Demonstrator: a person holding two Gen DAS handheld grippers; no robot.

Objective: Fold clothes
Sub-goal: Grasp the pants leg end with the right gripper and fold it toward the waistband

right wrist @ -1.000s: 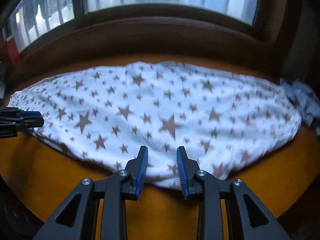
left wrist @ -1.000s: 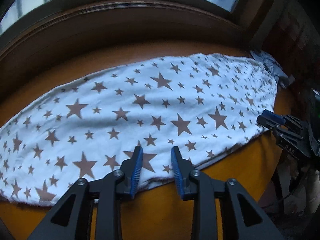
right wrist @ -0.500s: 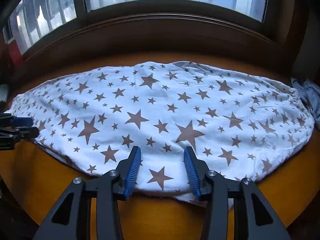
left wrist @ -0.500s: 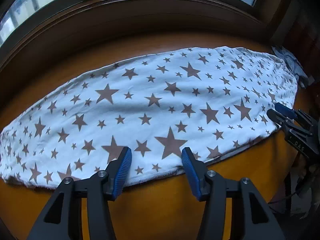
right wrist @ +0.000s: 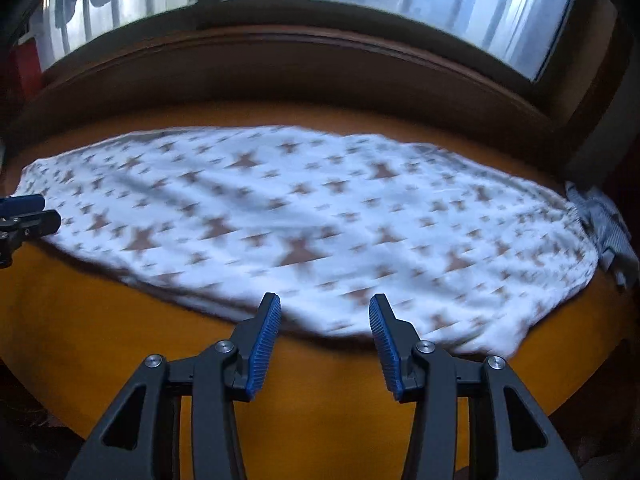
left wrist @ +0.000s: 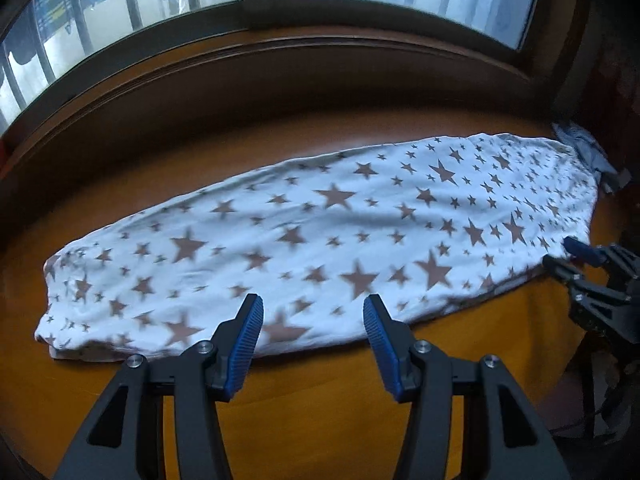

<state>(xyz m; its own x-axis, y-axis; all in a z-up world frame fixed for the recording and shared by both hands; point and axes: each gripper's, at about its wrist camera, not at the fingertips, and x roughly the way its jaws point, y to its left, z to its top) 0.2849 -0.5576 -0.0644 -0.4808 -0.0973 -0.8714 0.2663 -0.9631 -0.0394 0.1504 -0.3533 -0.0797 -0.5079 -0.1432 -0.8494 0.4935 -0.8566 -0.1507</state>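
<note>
lying flat along the orange table (left wrist: 320, 408), the star-print cloth (left wrist: 320, 232) looks folded once into a long band, with further folds to make, i'd judge. the left gripper (left wrist: 312, 340) and right gripper (right wrist: 324, 332) hover at its near edge, jaws apart, holding nothing.

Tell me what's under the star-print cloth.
The star-print cloth lies flat on the orange tabletop, which shows bare along its near edge. Anything between the cloth's layers or beneath its middle is covered and cannot be seen.
</note>
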